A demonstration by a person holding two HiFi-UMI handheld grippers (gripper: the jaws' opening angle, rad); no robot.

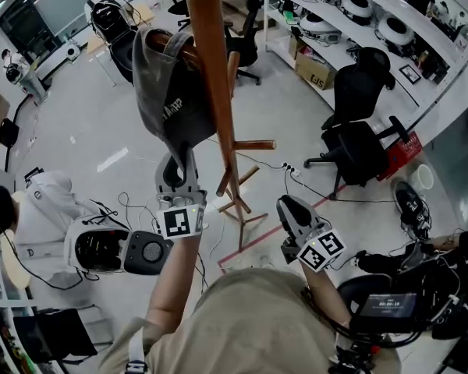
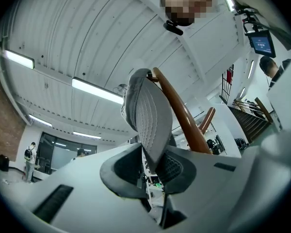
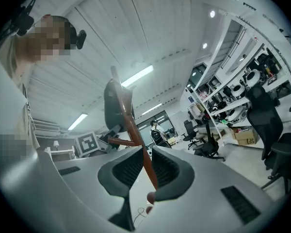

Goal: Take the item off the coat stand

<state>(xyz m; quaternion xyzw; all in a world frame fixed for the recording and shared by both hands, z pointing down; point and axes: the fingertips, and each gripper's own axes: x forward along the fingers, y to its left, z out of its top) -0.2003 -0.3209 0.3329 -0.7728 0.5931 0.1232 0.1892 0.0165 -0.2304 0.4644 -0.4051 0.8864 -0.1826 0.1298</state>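
Grey cap (image 1: 168, 100) hangs on an upper peg (image 2: 184, 123) of the coat stand (image 1: 211, 68), left tool (image 1: 179, 167) clamped on its brim.
Advise lifting the cap clear of the peg before drawing it near; right tool (image 1: 292, 209) waits right of the stand, jaws apart, empty.

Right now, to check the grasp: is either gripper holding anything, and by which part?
The left gripper pinches the grey cap by its brim; the right gripper holds nothing.

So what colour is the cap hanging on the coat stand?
Grey. The cap shows best in the head view, on the brown wooden coat stand.
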